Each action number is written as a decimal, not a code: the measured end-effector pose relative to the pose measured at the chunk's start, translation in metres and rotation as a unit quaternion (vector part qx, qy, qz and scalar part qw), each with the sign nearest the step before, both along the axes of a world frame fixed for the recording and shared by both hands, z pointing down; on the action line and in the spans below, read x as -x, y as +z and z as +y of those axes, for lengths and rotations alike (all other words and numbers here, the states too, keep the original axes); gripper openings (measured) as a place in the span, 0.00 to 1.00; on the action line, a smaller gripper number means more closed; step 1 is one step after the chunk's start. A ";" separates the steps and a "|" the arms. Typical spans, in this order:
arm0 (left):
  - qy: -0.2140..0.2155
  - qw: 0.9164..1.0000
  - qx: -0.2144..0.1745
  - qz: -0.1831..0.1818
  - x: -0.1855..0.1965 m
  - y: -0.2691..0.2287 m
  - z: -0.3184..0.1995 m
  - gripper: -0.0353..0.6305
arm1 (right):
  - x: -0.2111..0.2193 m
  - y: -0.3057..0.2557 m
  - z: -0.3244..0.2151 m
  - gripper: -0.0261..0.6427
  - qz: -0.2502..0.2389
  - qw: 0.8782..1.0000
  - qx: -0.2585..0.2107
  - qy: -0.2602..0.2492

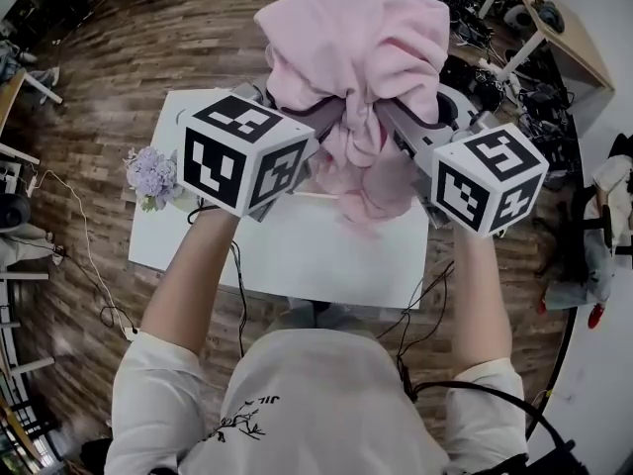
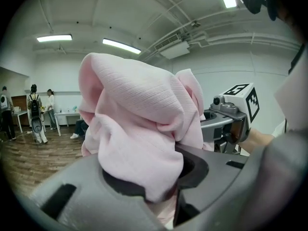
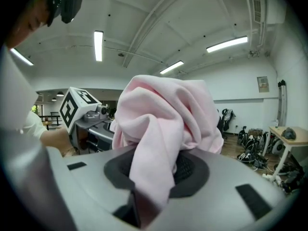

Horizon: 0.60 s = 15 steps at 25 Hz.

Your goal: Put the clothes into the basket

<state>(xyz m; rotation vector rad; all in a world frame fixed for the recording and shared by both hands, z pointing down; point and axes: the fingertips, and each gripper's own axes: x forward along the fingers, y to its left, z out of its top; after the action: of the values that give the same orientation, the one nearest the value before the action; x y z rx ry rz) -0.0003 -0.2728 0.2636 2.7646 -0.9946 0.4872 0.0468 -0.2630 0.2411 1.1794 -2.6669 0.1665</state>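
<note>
A pink garment [image 1: 356, 47] is bunched up and held high in the air above the white table [image 1: 297, 255], between both grippers. My left gripper [image 1: 324, 132] is shut on its left side, and cloth fills the jaws in the left gripper view [image 2: 139, 129]. My right gripper [image 1: 394, 119] is shut on the right side, with a fold of pink cloth [image 3: 159, 129] hanging down between its jaws. Each gripper shows in the other's view, the right gripper [image 2: 231, 117] and the left gripper [image 3: 89, 117], close together and pointing up. No basket is in view.
A bunch of purple flowers [image 1: 153, 176] sits at the table's left edge. Cables hang off the table's near side onto the wooden floor. Desks and equipment [image 1: 534, 28] stand at the far right. People stand far off by a table [image 2: 33, 114].
</note>
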 end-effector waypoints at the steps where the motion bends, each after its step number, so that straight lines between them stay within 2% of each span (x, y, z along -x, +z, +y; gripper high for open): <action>1: -0.002 1.000 0.012 -0.003 0.000 0.014 -0.002 0.26 | 0.000 0.014 -0.003 0.23 -0.001 1.000 0.012 -0.001; 4: -0.008 0.999 0.040 -0.025 0.003 0.059 -0.006 0.26 | 0.001 0.062 -0.011 0.23 -0.004 0.999 0.051 -0.003; 6: -0.013 0.997 0.060 -0.053 0.007 0.092 -0.010 0.27 | 0.000 0.097 -0.016 0.24 0.012 0.997 0.081 0.000; 8: -0.015 0.993 0.086 -0.085 0.012 0.127 -0.010 0.32 | -0.007 0.133 -0.019 0.27 0.059 0.992 0.112 0.007; 10: -0.017 0.987 0.113 -0.110 0.020 0.156 -0.008 0.43 | -0.020 0.161 -0.019 0.32 0.115 0.985 0.128 0.021; 12: -0.024 0.985 0.123 -0.119 0.029 0.170 -0.007 0.52 | -0.031 0.174 -0.017 0.37 0.135 0.980 0.141 0.031; 13: -0.029 0.985 0.122 -0.120 0.033 0.172 -0.007 0.54 | -0.035 0.177 -0.016 0.41 0.133 0.980 0.148 0.034; 15: -0.040 0.986 0.118 -0.113 0.041 0.170 -0.008 0.54 | -0.041 0.179 -0.014 0.42 0.123 0.980 0.150 0.041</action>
<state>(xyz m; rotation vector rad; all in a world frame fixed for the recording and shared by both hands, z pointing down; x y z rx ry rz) -0.0408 -0.2805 0.4338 2.4888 -1.0156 0.8626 0.0875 -0.2770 0.4200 1.1299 -2.2842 0.3935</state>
